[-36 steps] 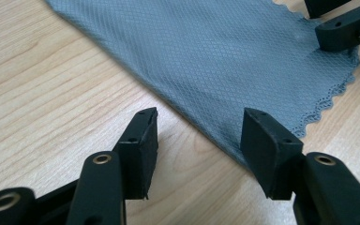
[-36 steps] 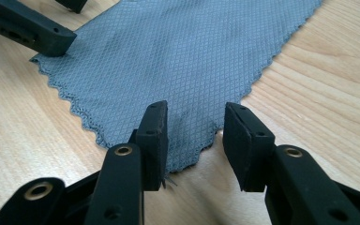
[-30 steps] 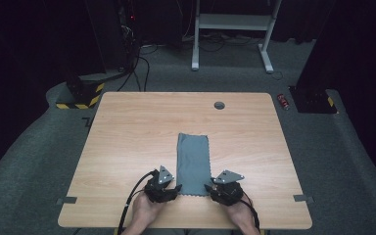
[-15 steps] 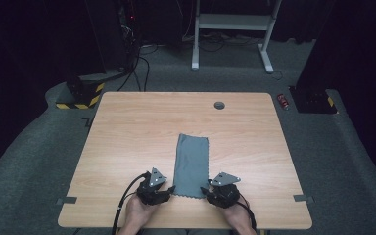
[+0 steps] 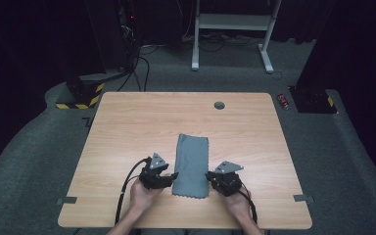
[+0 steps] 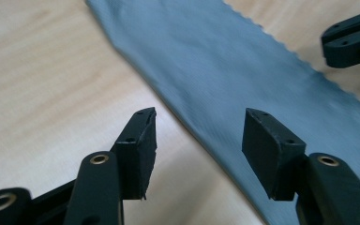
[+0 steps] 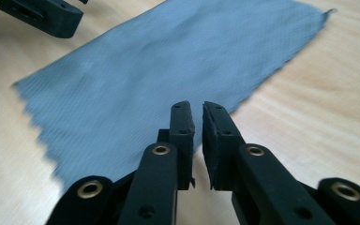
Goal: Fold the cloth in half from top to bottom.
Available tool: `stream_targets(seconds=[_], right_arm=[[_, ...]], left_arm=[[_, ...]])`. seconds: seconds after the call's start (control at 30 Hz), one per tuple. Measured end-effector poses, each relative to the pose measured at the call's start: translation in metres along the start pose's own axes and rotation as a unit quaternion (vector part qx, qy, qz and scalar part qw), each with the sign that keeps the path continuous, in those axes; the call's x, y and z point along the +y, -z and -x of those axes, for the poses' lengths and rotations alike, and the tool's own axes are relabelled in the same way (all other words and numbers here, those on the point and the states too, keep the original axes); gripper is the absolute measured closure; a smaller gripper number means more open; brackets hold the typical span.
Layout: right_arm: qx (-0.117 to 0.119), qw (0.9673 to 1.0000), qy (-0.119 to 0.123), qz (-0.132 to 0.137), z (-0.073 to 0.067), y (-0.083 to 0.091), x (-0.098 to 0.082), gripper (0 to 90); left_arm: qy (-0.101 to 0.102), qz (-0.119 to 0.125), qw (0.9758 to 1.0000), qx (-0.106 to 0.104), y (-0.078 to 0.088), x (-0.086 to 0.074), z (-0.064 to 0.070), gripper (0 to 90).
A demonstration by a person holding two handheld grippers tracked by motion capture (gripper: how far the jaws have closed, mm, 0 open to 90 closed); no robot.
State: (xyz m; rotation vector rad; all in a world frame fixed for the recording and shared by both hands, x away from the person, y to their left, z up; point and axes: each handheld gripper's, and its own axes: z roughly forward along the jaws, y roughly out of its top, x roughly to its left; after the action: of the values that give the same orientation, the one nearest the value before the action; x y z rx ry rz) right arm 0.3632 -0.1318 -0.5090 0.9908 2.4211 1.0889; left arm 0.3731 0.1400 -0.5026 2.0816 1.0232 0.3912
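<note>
On the wooden table (image 5: 127, 127), at the left of the high view, the left gripper (image 5: 169, 177) is held low by the person's left hand (image 5: 144, 195), just beside the left edge of the cloth (image 5: 192, 164), near its near corner. In the left gripper view its jaws are seen set wide apart, with nothing between them; the long edge of the cloth (image 6: 225, 61) runs across the gap, one jaw over bare wood and the other over fabric. Such a spread would suit closing on that edge, though this is only a judgement.

The grey-blue cloth is laid flat as a narrow strip in the near middle of the table, its long sides running away from the person and its near end cut in a zigzag. A small dark round fitting (image 5: 219, 105) is set in the table farther back, well apart from the cloth.

At the right, the right gripper (image 5: 210, 176) is held by the right hand (image 5: 236, 200) just beside the cloth's right edge, opposite the left one. In the right gripper view its jaws are drawn nearly together, a thin slit left between them, and no fabric is seen caught there; the cloth (image 7: 168, 70) lies just ahead of the tips. The mirrored placement suggests that both near corners are meant to be taken together.
</note>
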Motion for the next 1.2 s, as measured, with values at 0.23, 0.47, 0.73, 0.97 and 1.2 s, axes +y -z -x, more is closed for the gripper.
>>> stream_targets(seconds=[0.23, 0.47, 0.73, 0.97, 1.2], right_arm=[[-0.021, 0.9991, -0.036, 0.008, 0.023, -0.014, 0.026, 87.9], [-0.037, 0.997, -0.068, 0.003, 0.045, -0.037, 0.054, 89.6], [-0.061, 0.9929, -0.102, -0.006, 0.064, -0.066, 0.065, 89.1], [-0.081, 0.9897, -0.117, -0.015, 0.076, -0.082, 0.068, 88.2], [-0.085, 0.9899, -0.108, -0.034, 0.079, -0.094, 0.074, 88.5]], left_arm=[[0.011, -0.004, 0.9999, 0.01, -0.027, 0.032, -0.024, 47.8], [0.008, 0.002, 0.9998, 0.019, -0.048, 0.063, -0.034, 52.1], [0.026, -0.014, 0.9993, 0.025, -0.076, 0.077, -0.037, 56.0], [0.041, -0.043, 0.9961, 0.065, -0.093, 0.075, -0.048, 55.5], [0.047, -0.061, 0.9938, 0.08, -0.094, 0.075, -0.052, 56.6]])
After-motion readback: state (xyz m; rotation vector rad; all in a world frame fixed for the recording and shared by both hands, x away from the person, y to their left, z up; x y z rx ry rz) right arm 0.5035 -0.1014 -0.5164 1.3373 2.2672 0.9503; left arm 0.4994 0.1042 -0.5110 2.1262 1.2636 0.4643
